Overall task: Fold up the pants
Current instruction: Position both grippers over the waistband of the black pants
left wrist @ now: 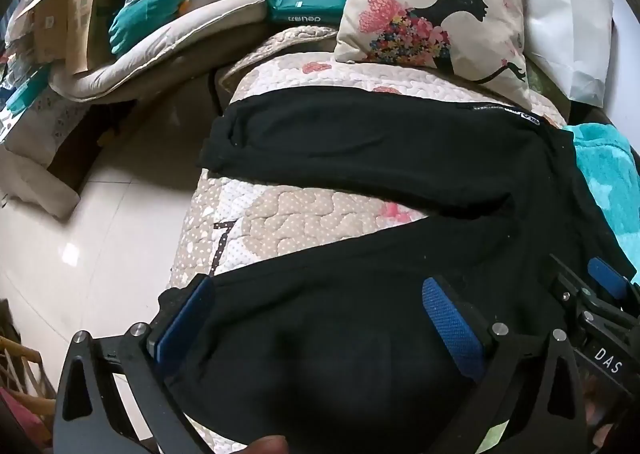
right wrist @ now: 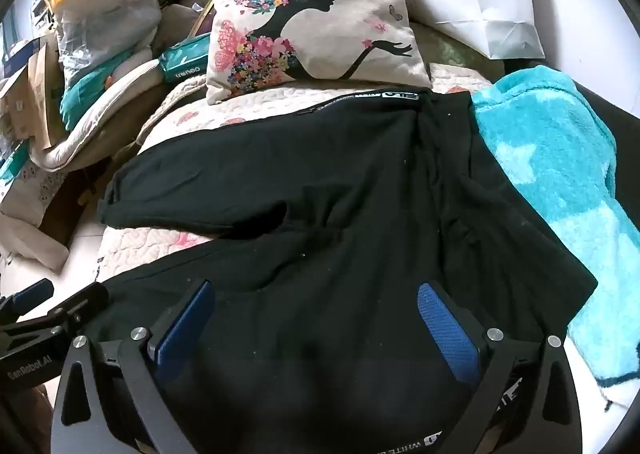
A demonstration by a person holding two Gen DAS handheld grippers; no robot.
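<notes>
Black pants [right wrist: 320, 181] fill our near view, spread on the quilted bed [left wrist: 304, 213], legs splayed leftward. Left gripper [left wrist: 320, 318] wide over the near leg, right gripper [right wrist: 316, 318] wide over the seat. Risk: pinching one layer only, so the fold skews.

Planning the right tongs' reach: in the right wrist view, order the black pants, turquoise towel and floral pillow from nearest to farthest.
1. black pants: directly under the right tongs.
2. turquoise towel: to the right, beside the pants.
3. floral pillow: farthest, beyond the pants.
</notes>
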